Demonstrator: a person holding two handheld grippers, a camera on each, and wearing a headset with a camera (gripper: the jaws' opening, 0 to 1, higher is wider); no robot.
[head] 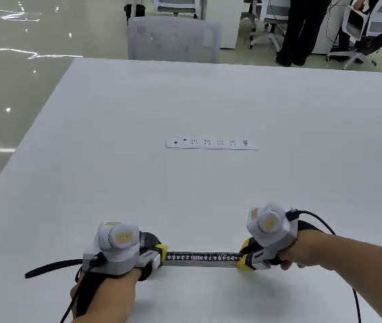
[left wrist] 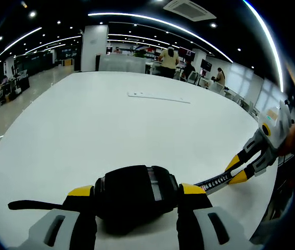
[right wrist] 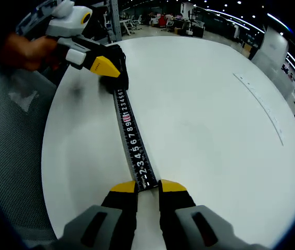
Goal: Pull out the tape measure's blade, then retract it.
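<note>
Tape measure [left wrist: 137, 204] case is clamped in the left claw [left wrist: 137, 189], black body filling the gap btwn the yellow tips. Right claw [right wrist: 148, 186] is clenched on the free end of the blade [right wrist: 132, 140], low numbers sitting right at its tips.

Key relation: the blade runs dead straight from the right claw to the case, long axis left-right in front of the person, lying low over the worktop [head: 211, 101]; can't tell if it touches. The case lies straight ahead of the right claw along that line, so both the pull and the return look like travel on one axis: claws apart for more blade, right claw back toward the left for the retract. A short length is out, so the pull seems only partly done.

Room: in the head view there's open surface to the right of the right claw and lots beyond both. A power strip [head: 211, 143] lies well apart, farther in, off the line. A black strap [head: 49, 270] trails from the case to the left, away from the blade. The near edge is close on the person's side in the right gripper view, w/ a mesh chair [right wrist: 12, 135] past it, so drift that way looks like the main risk.
</note>
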